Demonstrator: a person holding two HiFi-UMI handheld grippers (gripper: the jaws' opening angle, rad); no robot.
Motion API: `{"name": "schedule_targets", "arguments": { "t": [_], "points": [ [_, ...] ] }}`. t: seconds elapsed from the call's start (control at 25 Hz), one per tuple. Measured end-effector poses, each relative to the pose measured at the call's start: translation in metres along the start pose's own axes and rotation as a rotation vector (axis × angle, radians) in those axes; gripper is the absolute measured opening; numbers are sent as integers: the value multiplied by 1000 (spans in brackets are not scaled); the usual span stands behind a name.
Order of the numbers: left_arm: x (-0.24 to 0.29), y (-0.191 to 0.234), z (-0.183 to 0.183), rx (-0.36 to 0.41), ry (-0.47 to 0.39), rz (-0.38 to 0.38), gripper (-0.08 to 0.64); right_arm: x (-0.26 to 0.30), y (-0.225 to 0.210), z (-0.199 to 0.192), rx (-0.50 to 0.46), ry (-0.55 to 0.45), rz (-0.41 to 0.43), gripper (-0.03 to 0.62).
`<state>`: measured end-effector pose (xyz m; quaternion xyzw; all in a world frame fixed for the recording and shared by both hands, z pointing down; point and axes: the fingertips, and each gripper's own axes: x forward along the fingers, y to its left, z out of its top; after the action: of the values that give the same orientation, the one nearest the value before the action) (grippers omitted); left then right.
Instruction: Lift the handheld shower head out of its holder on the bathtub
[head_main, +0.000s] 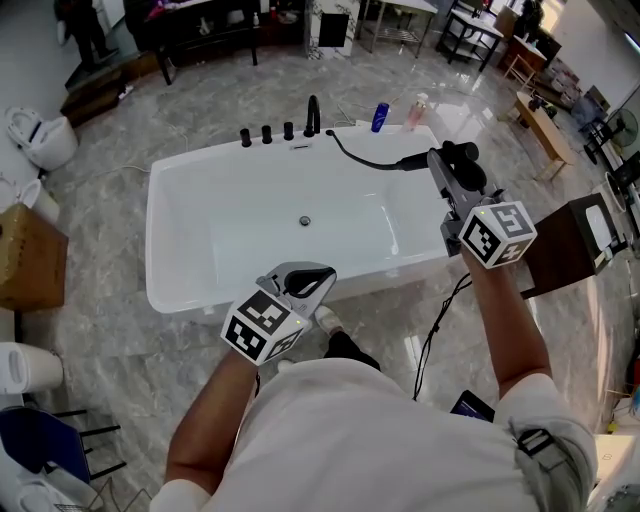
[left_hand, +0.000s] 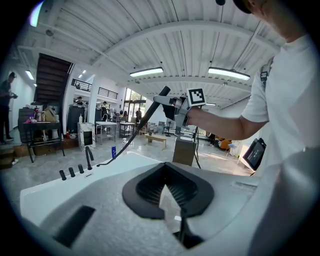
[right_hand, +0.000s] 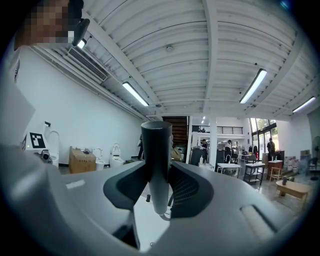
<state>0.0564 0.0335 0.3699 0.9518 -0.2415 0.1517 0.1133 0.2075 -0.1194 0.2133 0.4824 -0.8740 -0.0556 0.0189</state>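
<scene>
While your right gripper hangs over right end of bathtub, its jaws clamp black shower head by handle. Shower head raised clear of tub rim, standing upright between pads in right gripper view. Black hose trails from it down to rim beside faucet. Your left gripper sits at tub's near rim, well apart from shower head, jaw tips meeting, nothing between.

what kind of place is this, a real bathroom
Likely a showroom or workshop hall, not a home bathroom: the white freestanding bathtub stands on open grey marble floor, with loose white toilets and black tables around.
</scene>
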Motion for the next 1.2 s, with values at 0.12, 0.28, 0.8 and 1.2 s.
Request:
{"name": "schedule_targets", "arguments": {
  "t": [0.12,0.28,0.8,1.2],
  "points": [
    [1,-1,1,0,1,-1,6,-1,0,1,1,-1,2,146],
    [0,1,2,-3,0,5,6,1,0,1,-3,0,6,146],
    [-8,0,-4,-16,3,36,6,0,4,0,-6,-3,21,146],
    [-9,-4,-7,-24,7,28,6,2,8,1,-7,3,25,146]
  ]
}}
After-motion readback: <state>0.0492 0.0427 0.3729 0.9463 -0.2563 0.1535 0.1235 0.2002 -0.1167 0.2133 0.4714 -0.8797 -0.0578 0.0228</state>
